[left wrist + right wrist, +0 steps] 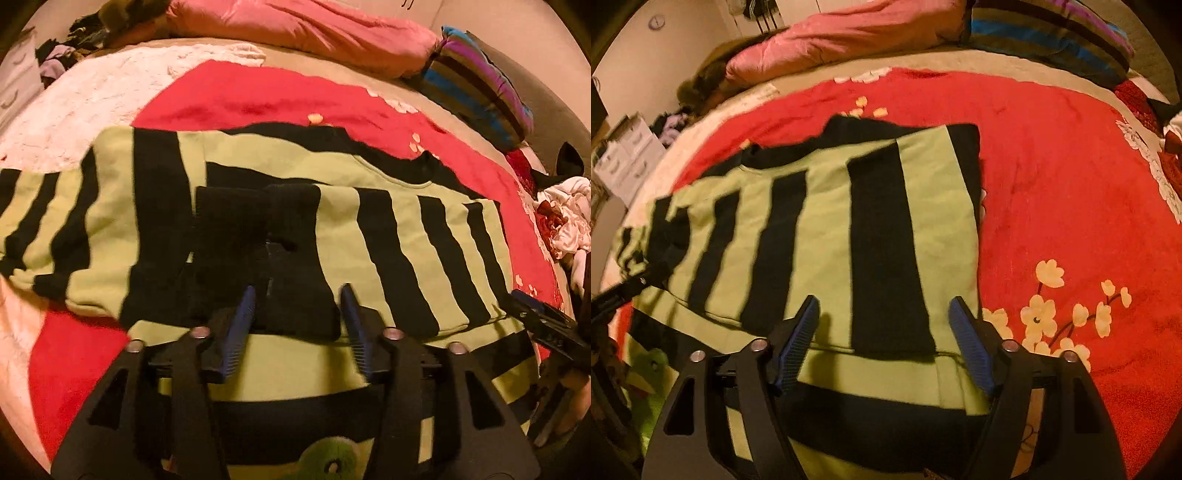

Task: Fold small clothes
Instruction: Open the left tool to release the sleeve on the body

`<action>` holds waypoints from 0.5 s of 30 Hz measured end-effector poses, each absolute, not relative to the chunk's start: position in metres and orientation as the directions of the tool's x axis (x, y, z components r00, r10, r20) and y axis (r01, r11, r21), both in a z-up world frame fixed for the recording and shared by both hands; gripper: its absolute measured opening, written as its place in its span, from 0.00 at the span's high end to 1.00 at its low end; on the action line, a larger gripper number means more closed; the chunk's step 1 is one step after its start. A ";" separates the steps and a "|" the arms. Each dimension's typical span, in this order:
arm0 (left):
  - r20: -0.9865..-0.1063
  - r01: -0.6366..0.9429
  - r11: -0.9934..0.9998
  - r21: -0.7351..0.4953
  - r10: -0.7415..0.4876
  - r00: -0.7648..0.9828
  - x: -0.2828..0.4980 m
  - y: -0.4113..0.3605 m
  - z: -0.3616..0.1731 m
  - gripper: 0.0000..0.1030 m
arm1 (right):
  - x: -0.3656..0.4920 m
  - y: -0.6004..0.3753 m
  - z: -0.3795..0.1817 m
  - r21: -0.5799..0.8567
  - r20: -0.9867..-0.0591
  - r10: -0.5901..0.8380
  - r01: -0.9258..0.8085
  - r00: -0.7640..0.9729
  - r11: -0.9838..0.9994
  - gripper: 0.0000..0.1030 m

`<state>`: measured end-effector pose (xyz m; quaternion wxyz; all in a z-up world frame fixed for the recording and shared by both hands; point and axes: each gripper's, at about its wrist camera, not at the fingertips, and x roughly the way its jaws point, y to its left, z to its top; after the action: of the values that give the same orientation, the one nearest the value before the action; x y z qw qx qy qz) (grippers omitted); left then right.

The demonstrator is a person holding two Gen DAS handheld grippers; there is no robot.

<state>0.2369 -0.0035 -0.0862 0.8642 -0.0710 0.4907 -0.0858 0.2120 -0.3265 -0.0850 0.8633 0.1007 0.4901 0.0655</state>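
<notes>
While both claws hang open, the left claw (299,295) and right claw (884,306) sit over the sweater (369,236), gripping nothing. Red blanket (1052,184) underneath, pink pillow (295,26) far behind.

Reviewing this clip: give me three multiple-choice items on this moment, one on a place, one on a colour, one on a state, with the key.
1. What does the striped garment lie on?
A. a red blanket with flowers
B. a bare wooden floor
C. a glass table

2. What colours are the garment's stripes?
A. blue and white
B. green and black
C. pink and grey

3. How does the right gripper stand?
A. shut on the pink pillow
B. shut on a hanger
C. open over the garment's near edge

Key: 1 A, the red blanket shows around the garment on all visible sides. 2 B, wide green and black bands run across it. 3 C, both blue pads stand apart with nothing pinched between them.
</notes>
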 end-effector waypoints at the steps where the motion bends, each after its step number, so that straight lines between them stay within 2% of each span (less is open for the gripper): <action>1: -0.835 0.075 0.976 -0.203 -0.213 0.508 0.235 -0.003 -0.083 0.49 | 0.209 -0.327 -0.081 0.253 -0.827 0.222 -0.011 0.516 0.968 0.25; 5: -0.817 0.065 0.973 -0.221 -0.221 0.532 0.221 0.006 -0.068 0.43 | 0.196 -0.325 -0.061 0.262 -0.803 0.234 -0.027 0.548 0.965 0.20; 6: -0.813 0.065 0.972 -0.228 -0.226 0.537 0.217 0.007 -0.065 0.37 | 0.193 -0.324 -0.055 0.267 -0.795 0.241 -0.036 0.556 0.963 0.20; 8: -0.806 0.065 0.971 -0.229 -0.226 0.546 0.208 0.012 -0.058 0.33 | 0.188 -0.322 -0.044 0.270 -0.782 0.247 -0.046 0.573 0.962 0.12; 10: -0.805 0.067 0.973 -0.223 -0.222 0.550 0.202 0.014 -0.054 0.26 | 0.184 -0.321 -0.036 0.281 -0.767 0.261 -0.059 0.586 0.958 0.10; 15: -0.790 0.059 0.973 -0.222 -0.215 0.574 0.186 0.028 -0.037 0.22 | 0.175 -0.306 -0.015 0.300 -0.739 0.297 -0.099 0.604 0.949 0.07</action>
<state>0.1858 0.0281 -0.0366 0.8829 -0.0858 0.4550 -0.0775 0.1747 -0.3059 -0.0145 0.8882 0.1151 0.4307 0.1112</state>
